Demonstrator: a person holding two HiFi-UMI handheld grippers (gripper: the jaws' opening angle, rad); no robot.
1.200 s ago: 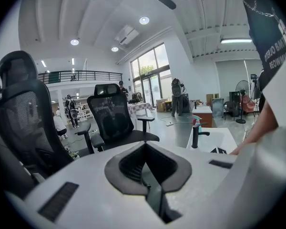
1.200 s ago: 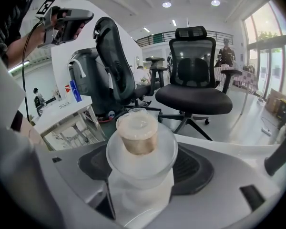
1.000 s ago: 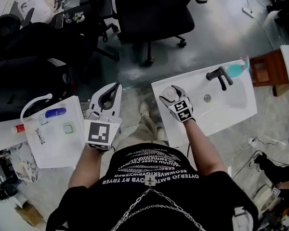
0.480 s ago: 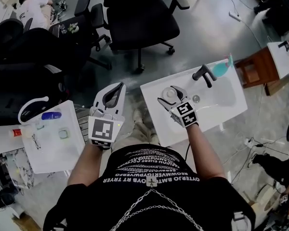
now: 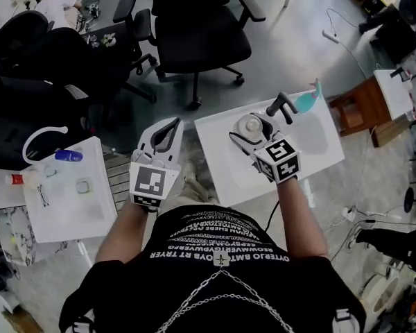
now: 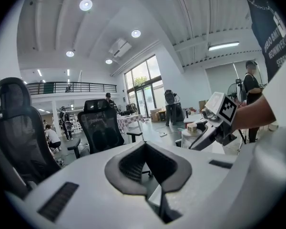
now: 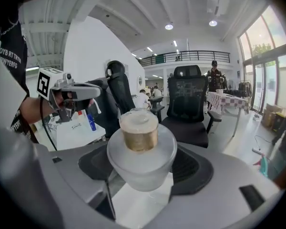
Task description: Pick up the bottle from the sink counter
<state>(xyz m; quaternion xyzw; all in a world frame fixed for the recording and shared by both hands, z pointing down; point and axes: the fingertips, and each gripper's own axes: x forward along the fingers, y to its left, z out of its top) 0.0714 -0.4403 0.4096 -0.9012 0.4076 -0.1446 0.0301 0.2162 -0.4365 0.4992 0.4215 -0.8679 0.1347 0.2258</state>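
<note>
A frosted round bottle point(image 5: 248, 124) with a gold collar and pale cap sits between the jaws of my right gripper point(image 5: 252, 133), held above the white sink counter point(image 5: 218, 159) just left of the black faucet point(image 5: 281, 105). In the right gripper view the bottle point(image 7: 140, 144) fills the gap, and the right gripper point(image 7: 143, 165) is shut on its body with dark pads on both sides. My left gripper point(image 5: 170, 125) hangs over the floor left of the counter, shut with nothing in it. Its pads point(image 6: 181, 168) meet at the tip.
A teal bottle point(image 5: 306, 101) lies by the faucet at the counter's far edge. A white table point(image 5: 83, 214) at the left holds a blue bottle point(image 5: 68, 155) and small items. Black office chairs point(image 5: 197, 26) stand ahead, and a wooden stool point(image 5: 357, 106) is at the right.
My right gripper has risen with the bottle and now sits closer to the faucet in view. The left gripper stays shut and has barely moved. The head view has swung.
</note>
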